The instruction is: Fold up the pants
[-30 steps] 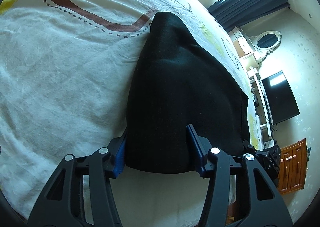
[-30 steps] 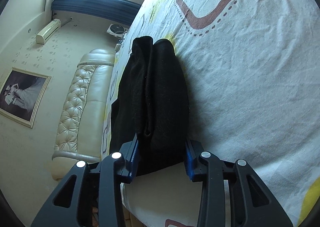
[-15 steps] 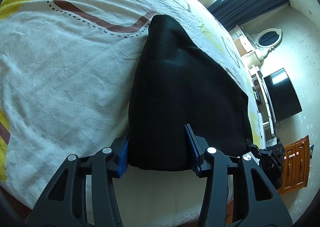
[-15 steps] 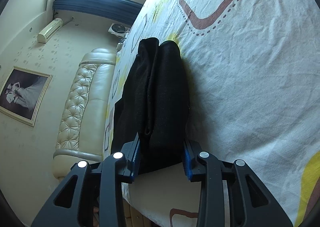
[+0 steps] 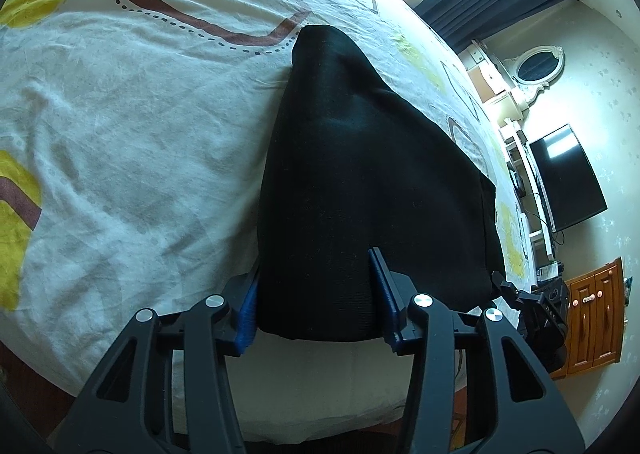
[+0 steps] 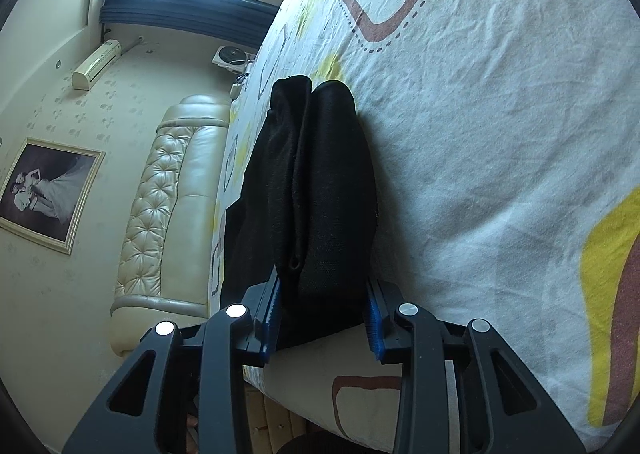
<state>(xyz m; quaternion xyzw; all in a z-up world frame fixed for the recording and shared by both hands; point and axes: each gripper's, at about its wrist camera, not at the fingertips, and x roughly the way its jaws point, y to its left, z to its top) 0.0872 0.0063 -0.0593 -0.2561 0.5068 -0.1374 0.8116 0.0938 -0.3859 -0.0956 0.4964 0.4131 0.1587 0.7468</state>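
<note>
**Both grippers clamped on the folded black pants at the bed edge**

No container shows in either view. The folded black fabric pants (image 5: 360,173) lie on the white bed sheet with brown and yellow shapes (image 5: 120,113), near its edge. The left gripper (image 5: 316,294) has its blue pads pressed on one near corner of the bundle; the right gripper (image 6: 320,306) is clamped on the other end, where stacked layers show. Beyond the bed stand a cream tufted leather headboard (image 6: 160,205), a framed picture (image 6: 44,193), a dark flat television (image 5: 568,177), an oval white-framed mirror (image 5: 538,67) and a brown wooden cabinet (image 5: 596,318).
</note>
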